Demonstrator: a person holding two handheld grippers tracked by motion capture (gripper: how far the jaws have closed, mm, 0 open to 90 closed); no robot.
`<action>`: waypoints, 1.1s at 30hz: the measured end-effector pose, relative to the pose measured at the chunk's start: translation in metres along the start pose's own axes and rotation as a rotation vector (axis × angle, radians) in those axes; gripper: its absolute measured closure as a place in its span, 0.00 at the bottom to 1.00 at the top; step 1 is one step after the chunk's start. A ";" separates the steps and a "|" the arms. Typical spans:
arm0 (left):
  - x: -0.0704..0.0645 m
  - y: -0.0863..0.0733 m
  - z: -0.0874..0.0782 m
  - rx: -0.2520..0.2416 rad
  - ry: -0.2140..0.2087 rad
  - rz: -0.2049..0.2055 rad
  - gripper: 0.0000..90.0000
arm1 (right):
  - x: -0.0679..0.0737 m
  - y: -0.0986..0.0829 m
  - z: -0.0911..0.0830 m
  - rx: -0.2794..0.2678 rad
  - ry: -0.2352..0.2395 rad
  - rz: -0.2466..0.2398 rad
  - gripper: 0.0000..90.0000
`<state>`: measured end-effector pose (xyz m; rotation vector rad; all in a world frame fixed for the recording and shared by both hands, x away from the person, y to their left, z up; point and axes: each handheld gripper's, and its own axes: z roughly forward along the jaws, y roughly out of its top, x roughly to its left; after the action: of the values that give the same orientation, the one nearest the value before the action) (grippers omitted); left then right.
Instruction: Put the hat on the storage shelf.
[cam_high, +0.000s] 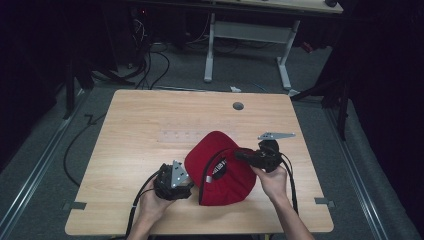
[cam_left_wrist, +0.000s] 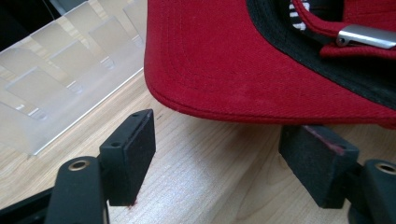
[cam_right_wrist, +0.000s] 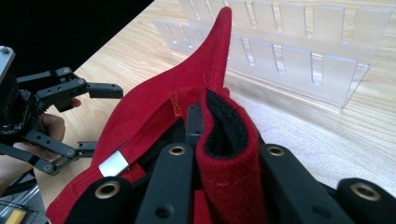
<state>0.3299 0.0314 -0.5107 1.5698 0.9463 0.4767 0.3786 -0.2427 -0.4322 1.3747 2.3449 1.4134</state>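
A red cap (cam_high: 220, 170) lies on the wooden table (cam_high: 140, 115), tipped up so its black-lined inside and silver strap buckle (cam_right_wrist: 114, 163) show. My right gripper (cam_high: 239, 155) is shut on the cap's rear band, and in the right gripper view the red and black fabric is pinched between the jaws of the right gripper (cam_right_wrist: 224, 140). My left gripper (cam_high: 189, 180) stands open at the cap's left. In the left gripper view the left gripper (cam_left_wrist: 224, 149) faces the brim edge of the cap (cam_left_wrist: 261, 60), which hangs just beyond the pads, apart from them.
A clear slotted acrylic rack (cam_right_wrist: 289, 51) stands on the table just behind the cap, faint in the high view (cam_high: 185, 135). A grey grommet (cam_high: 238, 106) sits near the table's far edge. Beyond the table are floor cables and a white desk frame (cam_high: 250, 35).
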 end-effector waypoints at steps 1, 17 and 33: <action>0.000 0.000 0.000 -0.005 0.000 0.008 0.30 | 0.000 0.000 0.001 0.005 -0.002 0.001 0.90; -0.002 -0.002 -0.003 -0.005 0.005 0.081 0.34 | 0.002 0.002 0.009 0.072 0.055 0.032 0.90; -0.006 0.004 -0.004 -0.029 -0.048 0.087 0.63 | 0.011 -0.001 0.022 0.108 0.152 0.036 0.89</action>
<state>0.3245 0.0297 -0.5052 1.5935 0.8341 0.5095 0.3818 -0.2201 -0.4422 1.3890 2.5376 1.4699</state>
